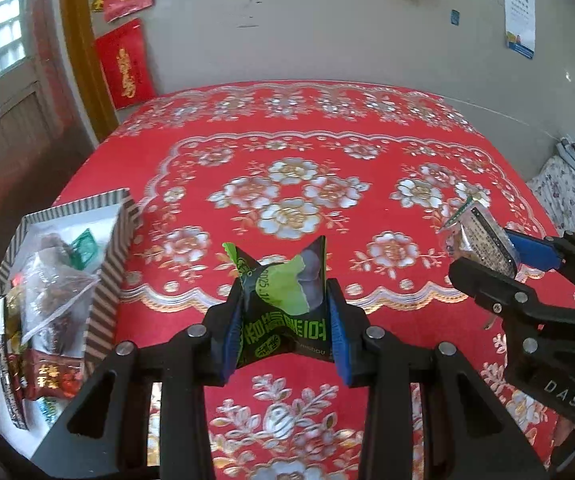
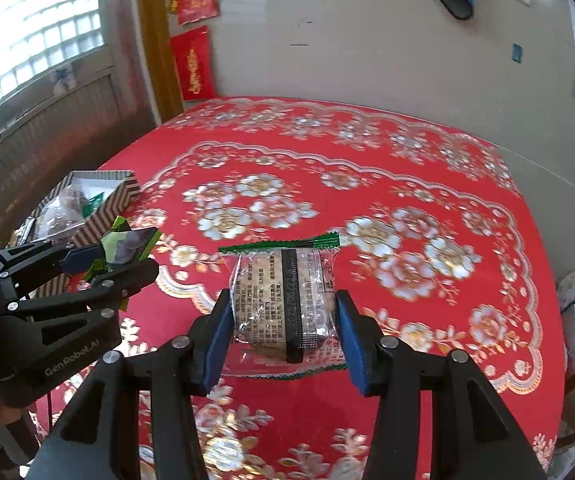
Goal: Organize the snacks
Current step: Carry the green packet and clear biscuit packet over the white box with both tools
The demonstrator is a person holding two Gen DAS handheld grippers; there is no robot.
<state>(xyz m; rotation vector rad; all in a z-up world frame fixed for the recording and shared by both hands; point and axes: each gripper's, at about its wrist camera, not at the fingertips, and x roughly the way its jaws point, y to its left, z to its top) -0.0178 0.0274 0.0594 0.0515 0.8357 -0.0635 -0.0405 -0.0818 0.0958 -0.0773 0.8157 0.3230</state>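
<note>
My left gripper [image 1: 283, 320] is shut on a green and black snack packet [image 1: 283, 300], crumpled between its blue pads above the red tablecloth. In the right wrist view that same packet [image 2: 127, 246] shows at the left in the left gripper [image 2: 107, 262]. My right gripper [image 2: 285, 320] is shut on a clear cake packet with green crimped ends [image 2: 283, 300]. The left wrist view has that cake packet [image 1: 483, 236] at the right edge, in the right gripper [image 1: 499, 260]. A striped box [image 1: 105, 276] holding several snack packets stands at the table's left edge.
The table carries a red cloth with silver flowers [image 1: 287, 184]. A beige wall [image 1: 287, 32] rises behind it, with red paper hangings [image 1: 125, 64] by a wooden door frame. Folded floral fabric [image 1: 563, 188] lies past the table's right side.
</note>
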